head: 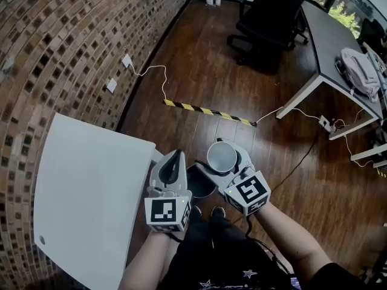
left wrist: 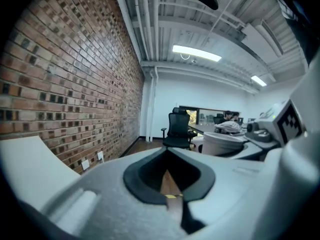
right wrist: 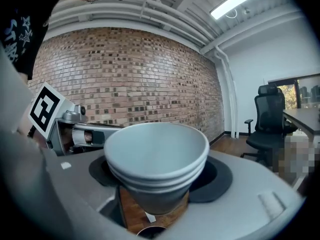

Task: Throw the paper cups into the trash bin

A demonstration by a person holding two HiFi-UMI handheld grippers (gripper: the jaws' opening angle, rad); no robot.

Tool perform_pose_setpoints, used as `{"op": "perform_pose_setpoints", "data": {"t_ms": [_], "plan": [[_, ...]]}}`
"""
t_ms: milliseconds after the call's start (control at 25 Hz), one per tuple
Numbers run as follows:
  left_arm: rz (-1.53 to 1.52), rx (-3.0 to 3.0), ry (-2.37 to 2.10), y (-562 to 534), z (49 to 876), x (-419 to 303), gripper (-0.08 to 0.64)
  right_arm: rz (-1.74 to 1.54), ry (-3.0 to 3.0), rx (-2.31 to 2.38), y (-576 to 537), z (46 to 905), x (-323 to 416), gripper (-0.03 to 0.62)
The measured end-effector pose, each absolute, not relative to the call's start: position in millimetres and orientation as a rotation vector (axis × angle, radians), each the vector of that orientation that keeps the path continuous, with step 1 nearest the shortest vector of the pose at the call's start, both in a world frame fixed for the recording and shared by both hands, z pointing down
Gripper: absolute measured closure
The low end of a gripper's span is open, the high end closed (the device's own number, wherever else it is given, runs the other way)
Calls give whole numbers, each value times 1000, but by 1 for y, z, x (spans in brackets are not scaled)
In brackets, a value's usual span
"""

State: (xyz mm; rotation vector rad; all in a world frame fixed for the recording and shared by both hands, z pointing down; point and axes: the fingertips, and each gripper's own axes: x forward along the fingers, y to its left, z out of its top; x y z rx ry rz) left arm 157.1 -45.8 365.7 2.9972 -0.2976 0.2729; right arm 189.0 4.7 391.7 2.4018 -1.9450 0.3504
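- Right gripper: jaws spread wide but pinching a nested stack of white paper cups. The right gripper view shows several rims one inside another, mouths up, with a pad on either side of the stack's lower body.
- Left gripper: jaws pressed together, nothing between them. Its own view shows only the wooden floor through the slit at the tips.
- Both tools are held side by side, close in front of the person, pointing out over the floor.
- Trash bin: a dark round opening low between the two tools, just under and slightly behind the right gripper's jaws.
- Cups sit above and a little forward of the bin mouth, not in it.
- White table lies off the left gripper's outer side; no cups seen on it.
- Progress (judgement): cups picked up and carried to the bin; the drop is not yet done.
- Remaining: bring the stack over the opening and release it.
- Bin contents cannot be made out.
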Motion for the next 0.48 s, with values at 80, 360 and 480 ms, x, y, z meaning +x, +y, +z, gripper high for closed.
{"op": "perform_pose_setpoints", "data": {"t_ms": [80, 360, 480], "plan": [[285, 2973, -311, -53, 378, 156, 555, 371, -1936, 2395, -3, 407, 190, 239], [400, 2905, -402, -73, 447, 151, 555, 495, -1973, 2287, -20, 476, 183, 238], [460, 2866, -429, -80, 475, 147, 555, 523, -1996, 2224, -31, 506, 175, 238]]}}
